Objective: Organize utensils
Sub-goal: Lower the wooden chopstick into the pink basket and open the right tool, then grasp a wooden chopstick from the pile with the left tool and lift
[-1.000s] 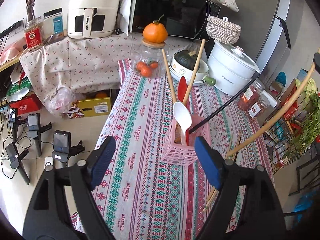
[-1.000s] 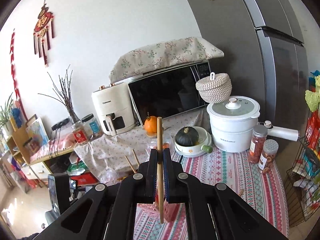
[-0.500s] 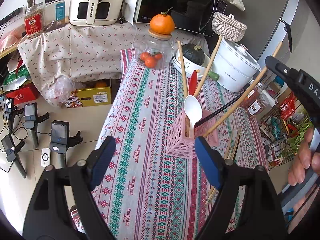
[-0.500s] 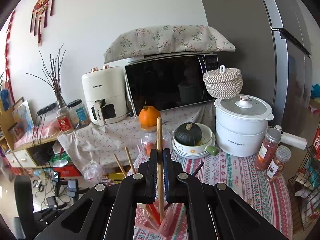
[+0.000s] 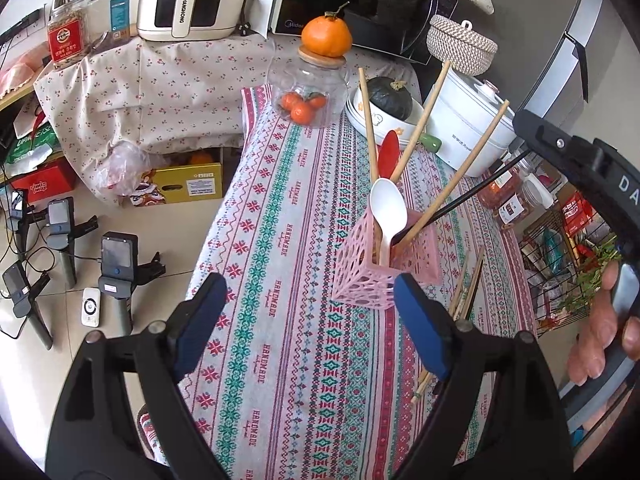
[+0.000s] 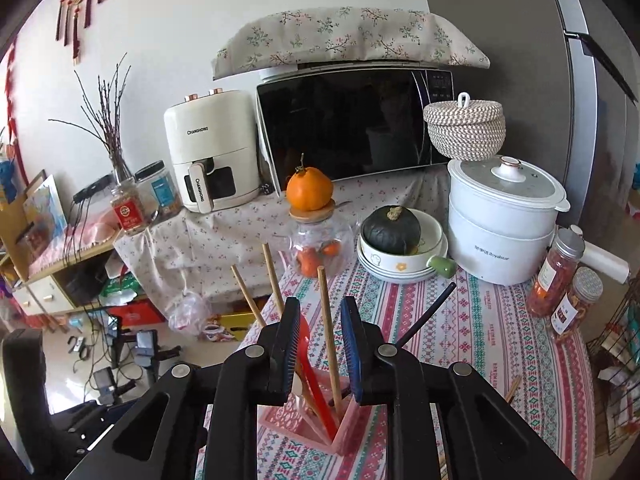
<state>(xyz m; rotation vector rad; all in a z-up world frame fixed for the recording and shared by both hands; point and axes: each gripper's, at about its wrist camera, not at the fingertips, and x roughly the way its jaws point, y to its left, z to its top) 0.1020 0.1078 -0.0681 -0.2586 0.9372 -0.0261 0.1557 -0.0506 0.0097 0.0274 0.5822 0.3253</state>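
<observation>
Your right gripper [image 6: 320,354] is hovering, jaws parted around a chopstick [image 6: 329,330], one of three wooden ones beside two spoons in the pink basket [image 5: 386,266], while your left gripper [image 5: 310,328] is gaping wide, spare chopsticks [image 5: 460,312] lying half-hidden behind.

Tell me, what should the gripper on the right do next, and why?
Probably lift the right hand-held gripper straight up, away from the holder. Its jaws stand open on either side of the wooden chopstick, which now stands in the holder, so nothing is left to hold. More chopsticks lie on the cloth beside the holder, likely the next pick.
</observation>
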